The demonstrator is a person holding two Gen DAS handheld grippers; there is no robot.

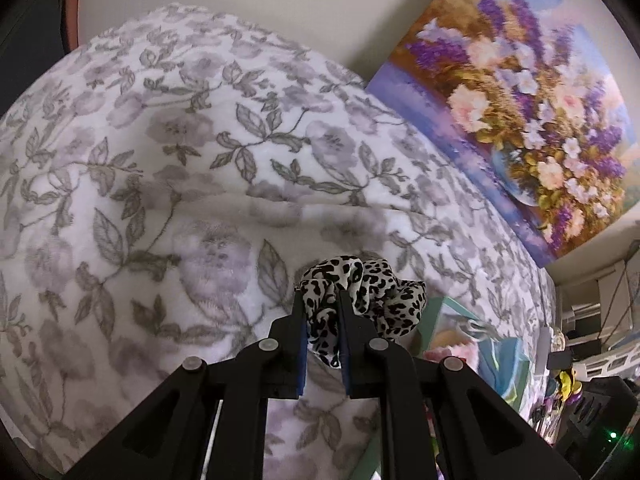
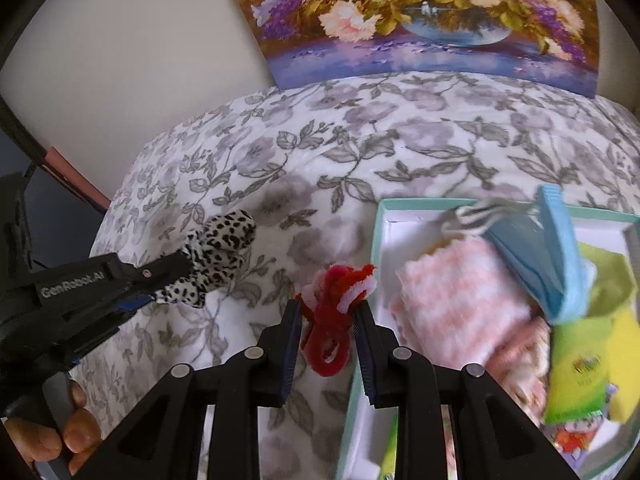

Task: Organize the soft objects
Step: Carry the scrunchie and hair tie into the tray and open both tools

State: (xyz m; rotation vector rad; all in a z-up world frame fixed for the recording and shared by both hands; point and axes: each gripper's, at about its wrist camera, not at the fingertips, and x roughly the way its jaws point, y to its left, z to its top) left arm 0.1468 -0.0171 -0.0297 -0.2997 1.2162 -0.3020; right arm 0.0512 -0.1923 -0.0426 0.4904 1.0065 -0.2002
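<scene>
Above the floral blanket (image 2: 280, 152), left gripper (image 1: 323, 300) clamped on a leopard-print scrunchie (image 1: 372, 292); right gripper (image 2: 326, 312) pinching a red-and-white fuzzy tie (image 2: 332, 312). Just right, a teal-rimmed box (image 2: 374, 232) crowded with pink knit cloth (image 2: 452, 300), blue cloth (image 2: 552, 256), green packets (image 2: 576, 364). Flower painting (image 2: 420, 20) leans behind.

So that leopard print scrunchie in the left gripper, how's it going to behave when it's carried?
The leopard print scrunchie looks floppy: its ruffled fabric bunches and droops around the left gripper. Probably very light, since a narrow pinch holds it above the floral blanket. Unlikely to roll; it may snag or dangle.
</scene>
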